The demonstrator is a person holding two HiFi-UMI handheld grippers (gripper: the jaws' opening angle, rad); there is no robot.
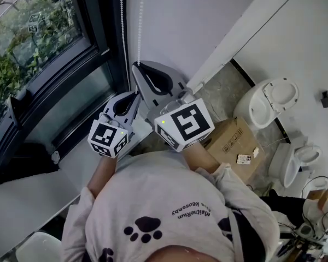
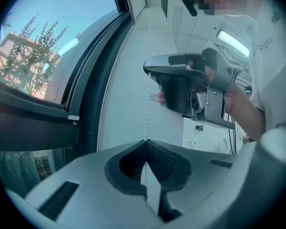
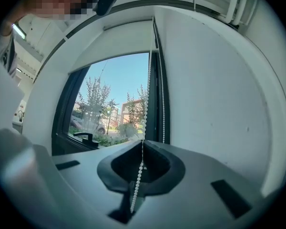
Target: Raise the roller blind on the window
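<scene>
Both tongs are pinched shut on the bead chain (image 3: 148, 94) that hangs just beside the right edge of the window (image 3: 109, 99). The right tongs (image 3: 143, 142) grip it higher up and the left tongs (image 2: 146, 141) grip it just below. This looks like the pulling step. Next, one pair should pull down while the other lets go and reaches up. The blind (image 3: 119, 42) seems to be the white strip across the window's top, but its edge is hard to make out.

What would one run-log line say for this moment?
left gripper: shut on bead chain | right gripper: shut on same strand, higher up
</scene>
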